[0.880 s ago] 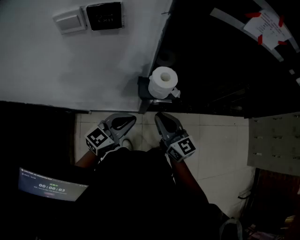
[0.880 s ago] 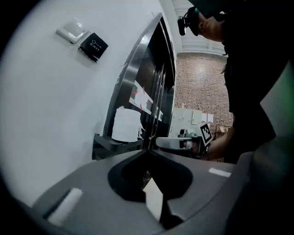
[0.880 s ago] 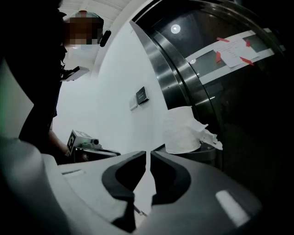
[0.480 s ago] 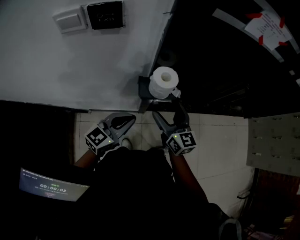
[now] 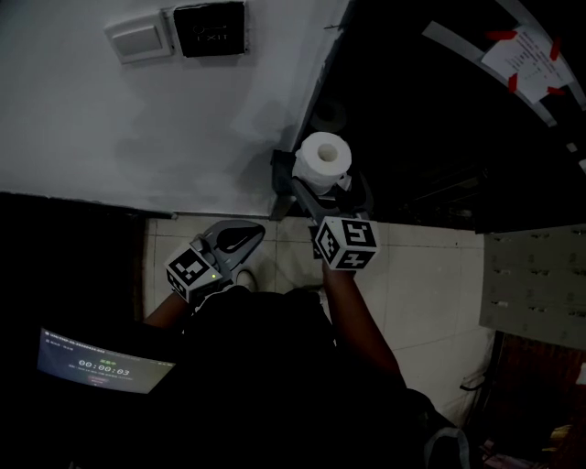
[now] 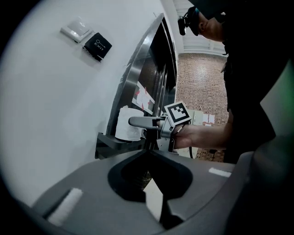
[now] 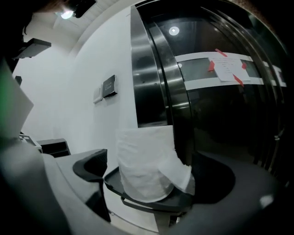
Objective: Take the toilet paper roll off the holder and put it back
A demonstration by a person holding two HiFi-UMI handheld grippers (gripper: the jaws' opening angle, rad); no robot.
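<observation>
A white toilet paper roll [image 5: 322, 158] stands upright on a dark holder [image 5: 282, 172] fixed at the wall's corner. My right gripper [image 5: 331, 188] is open wide, with one jaw on each side of the roll and neither pad pressing on it. In the right gripper view the roll [image 7: 146, 163] fills the gap of the right gripper [image 7: 156, 170], a loose flap hanging at its right, on the holder tray [image 7: 151, 202]. My left gripper [image 5: 240, 240] hangs lower left over the floor, shut and empty. The left gripper view shows the left gripper [image 6: 148, 150] tips meeting, with the roll [image 6: 125, 125] beyond.
A white switch plate [image 5: 137, 38] and a black exit sign [image 5: 211, 27] are on the white wall. A dark glass door with a taped paper [image 5: 526, 50] stands right of the holder. Below is a pale tiled floor [image 5: 421, 275]. A lit screen [image 5: 92, 362] is at lower left.
My right gripper has opened its jaws and moved up from over the floor to the roll, so its jaws now flank it. The left gripper has stayed in place.
</observation>
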